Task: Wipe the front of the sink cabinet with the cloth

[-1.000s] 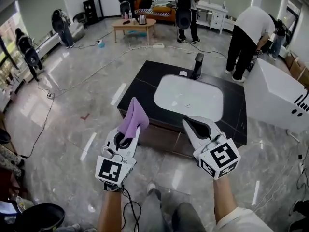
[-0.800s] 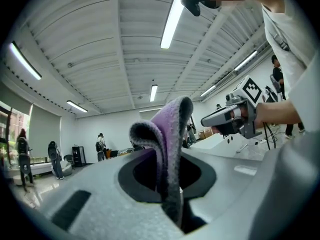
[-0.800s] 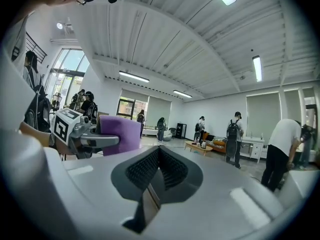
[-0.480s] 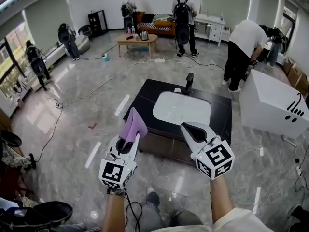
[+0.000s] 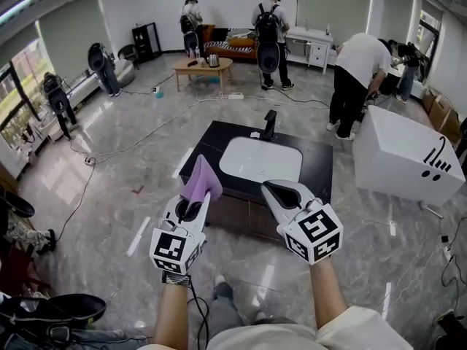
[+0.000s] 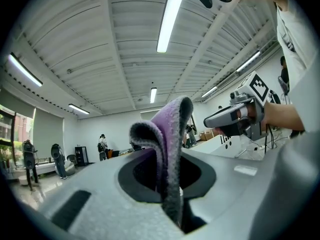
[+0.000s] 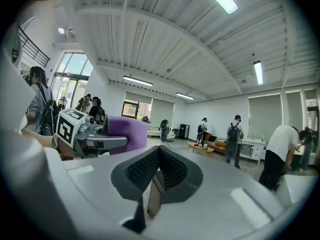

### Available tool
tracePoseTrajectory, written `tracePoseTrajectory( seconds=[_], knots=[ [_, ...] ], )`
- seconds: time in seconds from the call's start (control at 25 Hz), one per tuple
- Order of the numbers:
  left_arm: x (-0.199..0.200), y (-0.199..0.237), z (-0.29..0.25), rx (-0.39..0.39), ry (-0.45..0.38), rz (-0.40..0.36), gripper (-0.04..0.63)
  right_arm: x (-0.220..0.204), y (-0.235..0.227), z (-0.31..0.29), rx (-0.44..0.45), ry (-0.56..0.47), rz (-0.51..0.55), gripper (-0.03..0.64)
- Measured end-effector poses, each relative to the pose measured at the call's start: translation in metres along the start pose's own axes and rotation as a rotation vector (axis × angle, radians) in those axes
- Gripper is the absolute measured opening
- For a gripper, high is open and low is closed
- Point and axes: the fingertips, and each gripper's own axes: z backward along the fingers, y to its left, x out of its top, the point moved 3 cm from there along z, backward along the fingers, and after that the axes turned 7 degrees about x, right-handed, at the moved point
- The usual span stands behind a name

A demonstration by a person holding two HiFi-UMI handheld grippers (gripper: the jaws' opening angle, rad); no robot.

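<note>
The sink cabinet (image 5: 235, 211) has a black top, a white basin (image 5: 260, 159) and a dark brown front, and it stands on the marble floor ahead of me. A purple cloth (image 5: 202, 180) sticks up out of my left gripper (image 5: 195, 205), which is shut on it in front of the cabinet's left corner, clear of the front. The left gripper view shows the cloth (image 6: 167, 129) folded over between the jaws. To the right, my right gripper (image 5: 273, 189) is held level with it, its ribbed pads (image 7: 150, 168) meeting with nothing between them.
A black faucet (image 5: 270, 125) rises at the basin's far edge. A big white box (image 5: 401, 155) stands to the right, with a person in a white shirt (image 5: 356, 71) bent beside it. Cables (image 5: 146, 122) cross the floor on the left. Several people stand farther back.
The cabinet now looks smaller and farther off, as my view has pulled back from it. Both grippers keep their pose, the cloth still in the left one.
</note>
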Motion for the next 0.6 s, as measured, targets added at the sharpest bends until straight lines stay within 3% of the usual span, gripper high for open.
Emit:
tracePoseTrajectory(
  seconds=[0.2,0.6],
  knots=[
    [0.025,-0.029,0.019,-0.005,-0.046,-0.034,0.051,0.002,0.006,0.031,-0.012,0.01,0.015,0.006],
    [0.054,-0.06,0.044,0.037,-0.062,-0.051,0.051,0.013,0.016,0.067,0.005,-0.01,0.057,0.005]
  ],
)
